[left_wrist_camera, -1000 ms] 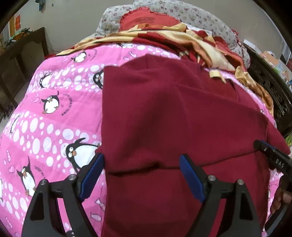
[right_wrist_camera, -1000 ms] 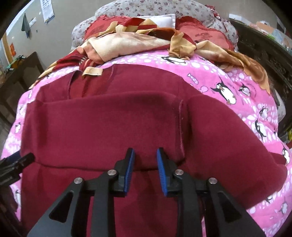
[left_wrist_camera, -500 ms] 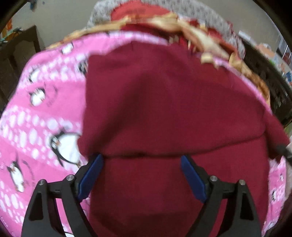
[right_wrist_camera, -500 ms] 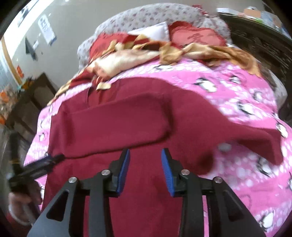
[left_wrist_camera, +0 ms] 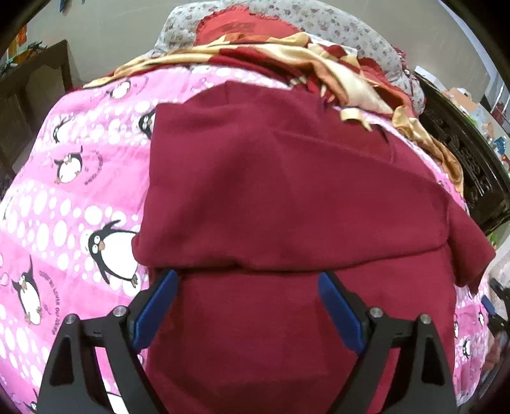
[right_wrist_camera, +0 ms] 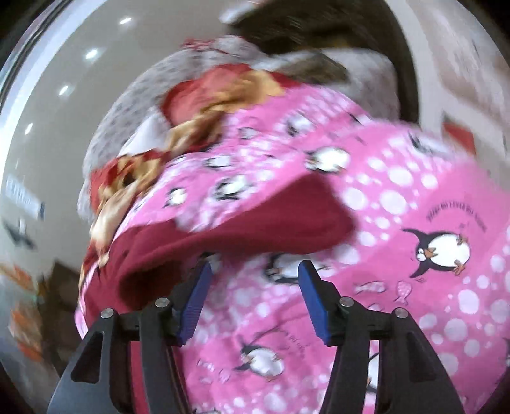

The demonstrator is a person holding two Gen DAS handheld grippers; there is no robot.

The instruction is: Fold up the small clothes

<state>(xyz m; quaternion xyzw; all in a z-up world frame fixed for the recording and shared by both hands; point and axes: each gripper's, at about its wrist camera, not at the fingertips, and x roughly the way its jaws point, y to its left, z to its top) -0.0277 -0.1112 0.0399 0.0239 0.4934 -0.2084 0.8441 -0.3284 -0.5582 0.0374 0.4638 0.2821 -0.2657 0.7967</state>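
Note:
A dark red garment (left_wrist_camera: pixel 287 197) lies spread on the pink penguin blanket (left_wrist_camera: pixel 63 197), with one layer folded over its middle. My left gripper (left_wrist_camera: pixel 248 283) is open and empty, just above the fold's near edge. In the blurred right wrist view, a red sleeve (right_wrist_camera: pixel 255 216) sticks out over the blanket (right_wrist_camera: pixel 414 197). My right gripper (right_wrist_camera: pixel 255 277) is open and empty, just in front of that sleeve. The right gripper's tip (left_wrist_camera: pixel 491 302) shows at the far right of the left wrist view.
A crumpled red and gold cloth (left_wrist_camera: pixel 318 63) and a grey flowered pillow (left_wrist_camera: pixel 350 28) lie at the bed's far end. A dark carved bed frame (left_wrist_camera: pixel 462 153) runs along the right. Dark furniture (left_wrist_camera: pixel 32 95) stands at the left.
My right gripper has opened wider and swung right, off the garment's body toward the sleeve. My left gripper stayed open and shifted slightly over the fold.

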